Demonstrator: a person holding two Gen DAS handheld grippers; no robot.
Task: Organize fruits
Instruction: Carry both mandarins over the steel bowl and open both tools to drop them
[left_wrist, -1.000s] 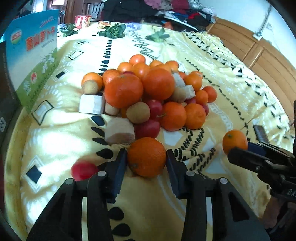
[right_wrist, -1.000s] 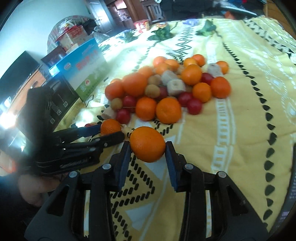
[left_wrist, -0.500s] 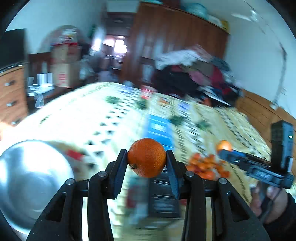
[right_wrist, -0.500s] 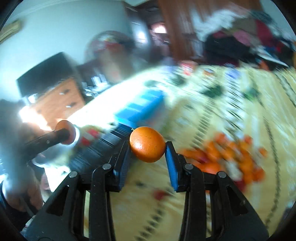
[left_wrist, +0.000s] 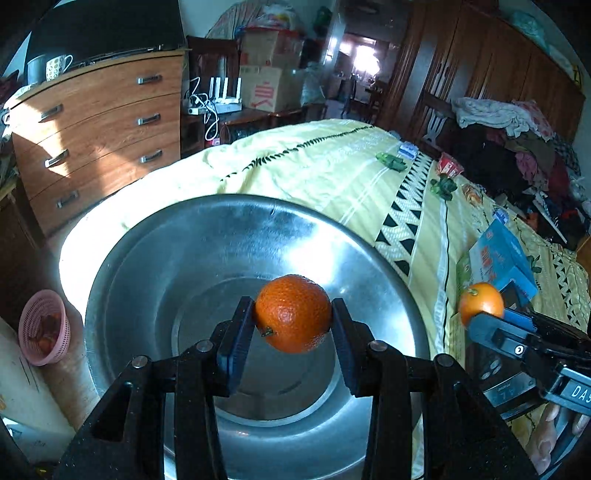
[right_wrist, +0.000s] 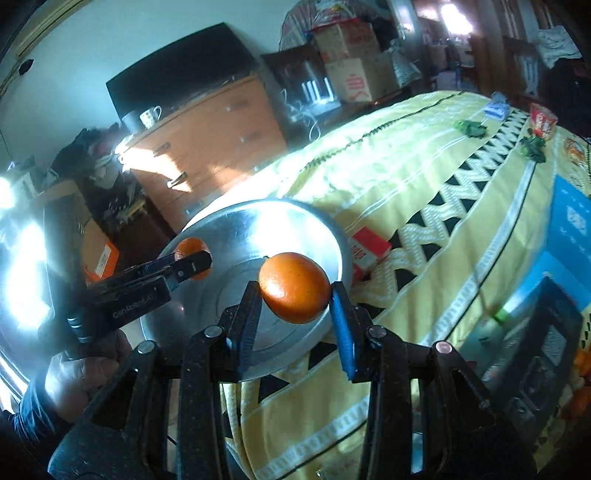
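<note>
My left gripper (left_wrist: 293, 328) is shut on an orange (left_wrist: 293, 313) and holds it above the middle of a large steel bowl (left_wrist: 207, 258) on the yellow bedspread. My right gripper (right_wrist: 295, 308) is shut on a second orange (right_wrist: 294, 292), near the bowl's (right_wrist: 236, 229) right rim. In the left wrist view the right gripper (left_wrist: 491, 325) and its orange (left_wrist: 481, 302) are to the right of the bowl. In the right wrist view the left gripper (right_wrist: 192, 264) and its orange (right_wrist: 190, 251) hang over the bowl's left side. The bowl holds no fruit.
A blue box (left_wrist: 498, 258) and a dark scale (right_wrist: 532, 354) lie right of the bowl. A red-and-white packet (right_wrist: 367, 247) sits by the bowl's rim. A wooden dresser (left_wrist: 96, 133) stands beyond the bed. A pink basket (left_wrist: 42, 326) sits low at left.
Both grippers have swung left away from the fruit pile, each carrying its orange. The left one is now over the steel bowl, the right one beside it.
</note>
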